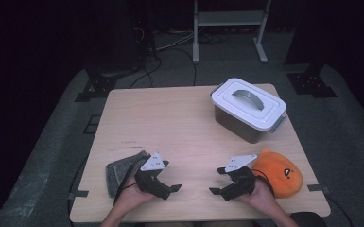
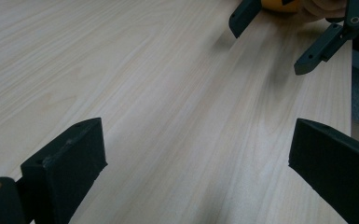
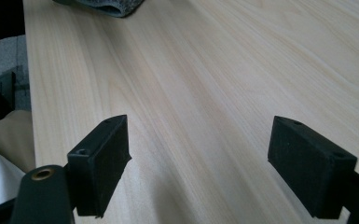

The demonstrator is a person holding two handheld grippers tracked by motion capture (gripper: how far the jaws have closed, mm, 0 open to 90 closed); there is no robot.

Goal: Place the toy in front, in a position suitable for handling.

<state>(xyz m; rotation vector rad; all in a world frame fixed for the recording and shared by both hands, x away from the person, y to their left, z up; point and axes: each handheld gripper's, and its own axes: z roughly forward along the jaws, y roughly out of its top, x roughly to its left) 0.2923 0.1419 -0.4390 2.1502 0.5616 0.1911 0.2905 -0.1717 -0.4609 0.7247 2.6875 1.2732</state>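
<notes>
Table (image 1: 179,123): we see a pale wooden top, flat and bare in the middle, where both claws rest near our edge.
Storage box (image 1: 248,109): we judge it the stiffest and heaviest thing here; it stands toward the far right with its white lid on and a grey handle lying flat on top. We would take it by that handle or by the side latches, since the smooth plastic walls look slippery for flat pads.
Orange plush (image 1: 279,172): it lies at the near right, just beside our right hand. We judge it light, soft and squashy, so it should give under the jaws and not slip; a pinch into the bulk of its body looks safest.
Grey cloth (image 1: 121,171): it lies folded at the near left, touching or just under our left hand. We judge it limp and light; we would pinch a folded edge, as it will droop when lifted.
Left gripper (image 1: 172,189): jaws spread wide, nothing between them, pointing across the table toward the other claw.
Right gripper (image 1: 217,182): jaws likewise spread apart and empty, over bare wood, pointing toward the cloth.
</notes>
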